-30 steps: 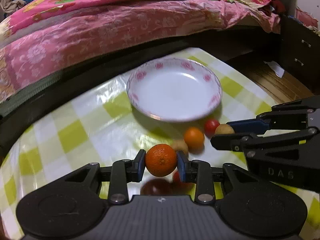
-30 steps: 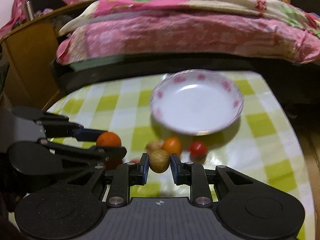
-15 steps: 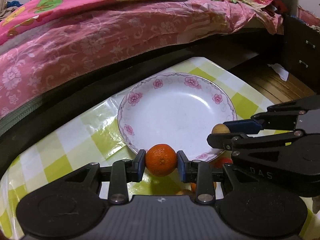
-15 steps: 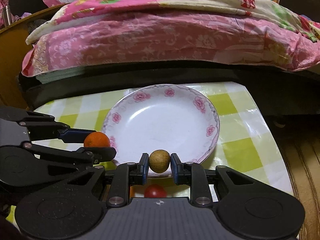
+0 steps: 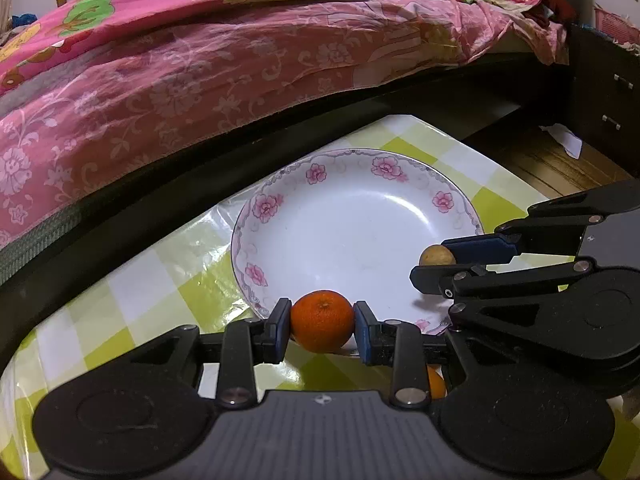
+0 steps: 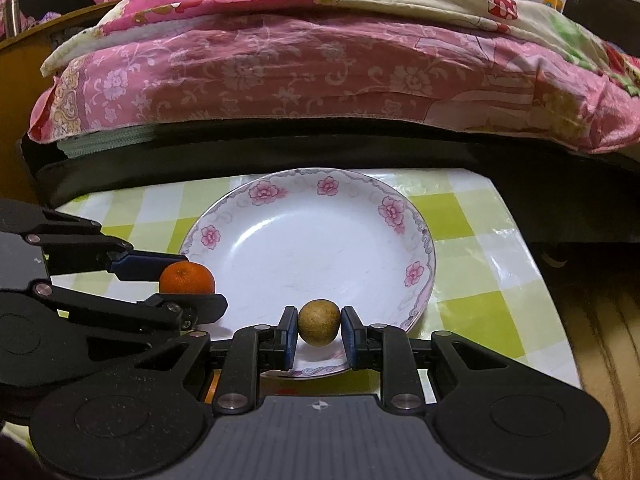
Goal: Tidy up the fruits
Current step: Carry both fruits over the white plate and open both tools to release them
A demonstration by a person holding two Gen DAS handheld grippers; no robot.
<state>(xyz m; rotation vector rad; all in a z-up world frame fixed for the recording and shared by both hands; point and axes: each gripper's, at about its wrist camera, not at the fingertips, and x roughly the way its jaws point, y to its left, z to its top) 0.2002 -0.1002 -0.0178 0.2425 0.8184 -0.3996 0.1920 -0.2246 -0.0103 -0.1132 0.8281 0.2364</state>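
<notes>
A white plate with pink flowers on its rim [image 5: 316, 174] [image 6: 328, 186] lies on a yellow-and-white checked tablecloth. My left gripper [image 5: 322, 322] is shut on an orange mandarin [image 5: 322, 320] at the plate's near edge; the mandarin also shows in the right wrist view [image 6: 186, 278]. My right gripper [image 6: 319, 323] is shut on a small brown round fruit [image 6: 319, 322] over the plate's near rim; that fruit also shows in the left wrist view [image 5: 437, 255]. Both grippers sit side by side.
Another orange fruit [image 5: 435, 386] lies on the cloth behind the left gripper, mostly hidden. A bed with a pink flowered quilt [image 5: 200, 60] rises just behind the table [image 6: 480, 312]. The table's right edge drops to a wooden floor [image 5: 552, 160].
Both grippers have moved forward from the loose fruits to the plate's near rim, each still holding its fruit. The loose fruits on the cloth have dropped out of sight.
</notes>
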